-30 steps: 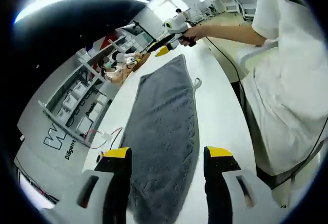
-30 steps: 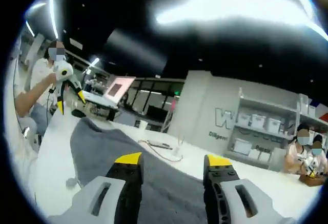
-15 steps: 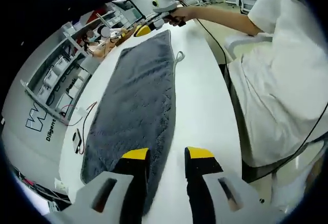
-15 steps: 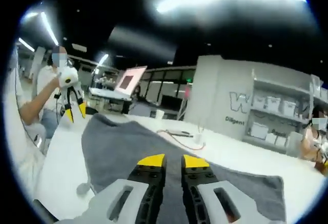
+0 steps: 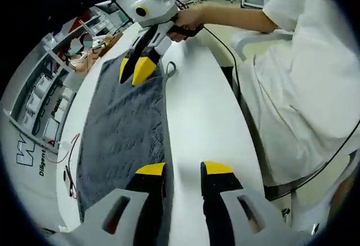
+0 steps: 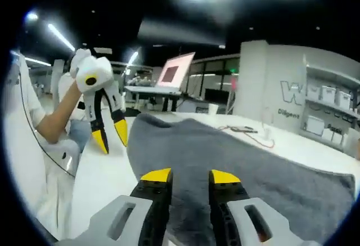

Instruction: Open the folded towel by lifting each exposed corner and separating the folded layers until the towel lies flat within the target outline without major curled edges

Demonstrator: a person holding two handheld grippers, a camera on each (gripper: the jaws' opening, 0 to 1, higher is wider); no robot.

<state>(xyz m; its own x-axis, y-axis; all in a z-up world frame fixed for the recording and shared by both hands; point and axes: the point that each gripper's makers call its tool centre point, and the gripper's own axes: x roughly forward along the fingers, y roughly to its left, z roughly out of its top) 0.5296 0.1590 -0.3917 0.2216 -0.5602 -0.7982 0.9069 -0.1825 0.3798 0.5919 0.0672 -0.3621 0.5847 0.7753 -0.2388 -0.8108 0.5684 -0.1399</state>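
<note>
Grey towel (image 5: 121, 128) lies lengthwise on the white table (image 5: 202, 122), running from 6 to 12 o'clock. Left gripper (image 5: 184, 170) grips its near edge narrowly. Right gripper (image 6: 190, 175), narrow, pinches the far end.

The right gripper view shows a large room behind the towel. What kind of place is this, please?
Probably a lab or workshop. A long white table carries the grey towel, a monitor stands behind it, and a white wall with shelves of storage bins bears large lettering.
</note>
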